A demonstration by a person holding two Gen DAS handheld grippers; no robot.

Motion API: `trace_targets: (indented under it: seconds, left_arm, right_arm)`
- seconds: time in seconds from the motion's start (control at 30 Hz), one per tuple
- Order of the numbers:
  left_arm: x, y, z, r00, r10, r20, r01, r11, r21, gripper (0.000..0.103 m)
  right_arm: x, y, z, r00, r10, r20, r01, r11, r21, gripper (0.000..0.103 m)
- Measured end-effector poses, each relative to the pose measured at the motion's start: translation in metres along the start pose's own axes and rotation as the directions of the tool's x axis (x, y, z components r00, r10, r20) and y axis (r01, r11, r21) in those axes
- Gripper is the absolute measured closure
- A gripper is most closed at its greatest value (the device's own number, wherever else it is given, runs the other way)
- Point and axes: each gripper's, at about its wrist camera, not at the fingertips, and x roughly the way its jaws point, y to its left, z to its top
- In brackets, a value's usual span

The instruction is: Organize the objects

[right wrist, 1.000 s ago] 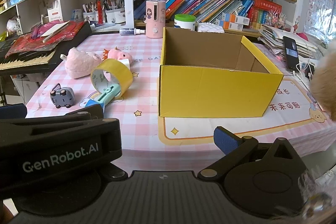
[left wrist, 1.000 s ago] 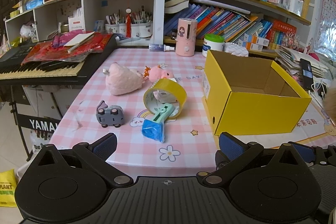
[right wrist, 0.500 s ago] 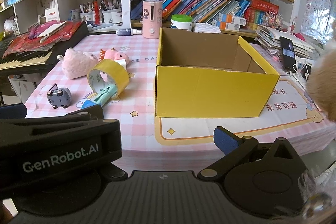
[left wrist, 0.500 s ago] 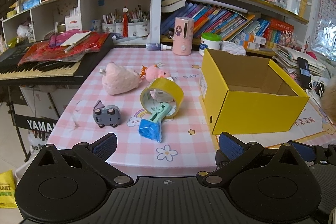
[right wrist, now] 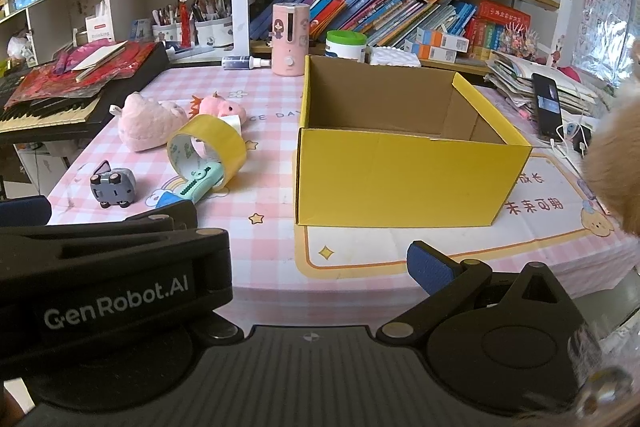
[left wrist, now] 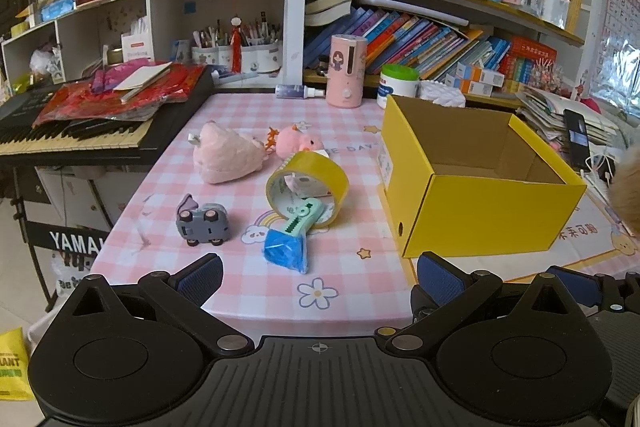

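A yellow cardboard box (left wrist: 472,203) (right wrist: 400,179) stands open-topped on the pink checked table (left wrist: 224,267); what shows of its inside is bare. Left of it lie a yellow tape roll (left wrist: 308,183) (right wrist: 208,143), a green and blue clip (left wrist: 290,239) (right wrist: 200,183) leaning into the roll, a grey toy car (left wrist: 202,225) (right wrist: 112,187), a large pink plush (left wrist: 224,155) (right wrist: 148,123) and a small pink plush (left wrist: 298,143) (right wrist: 222,107). My left gripper (left wrist: 318,275) is open at the table's near edge, short of the clip. My right gripper (right wrist: 308,267) is open before the box; the left gripper's body hides its left finger.
A keyboard (left wrist: 72,135) under red bags borders the table on the left. A pink cylinder (left wrist: 346,71), a white tub (left wrist: 398,81) and full bookshelves line the back. A phone (left wrist: 578,139) on papers lies right of the box. A tan fluffy shape (right wrist: 616,163) fills the right edge.
Both views drift slightly, the table objects sliding a little left and up in frame. Nothing on the table has moved and both grippers stay open.
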Motion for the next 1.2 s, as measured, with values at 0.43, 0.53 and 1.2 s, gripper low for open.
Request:
trace_targets:
  seconds: [0.43, 0.53, 1.2]
  left_arm:
    - [-0.0007, -0.0025, 0.0005, 1.0, -0.004, 0.007, 0.004, 1.0, 0.006, 0.0]
    - [-0.0008, -0.0025, 0.0004, 1.0, -0.003, 0.007, 0.003, 1.0, 0.006, 0.0]
    - [-0.0007, -0.0024, 0.0, 1.0, -0.003, 0.007, 0.003, 1.0, 0.006, 0.0]
  right_arm:
    - [-0.0022, -0.0026, 0.0, 1.0, -0.008, 0.007, 0.008, 1.0, 0.004, 0.0]
    - [-0.0024, -0.0026, 0.0, 1.0, -0.008, 0.007, 0.008, 1.0, 0.004, 0.0]
    - [-0.0021, -0.0026, -0.0003, 1.0, -0.007, 0.007, 0.007, 1.0, 0.004, 0.0]
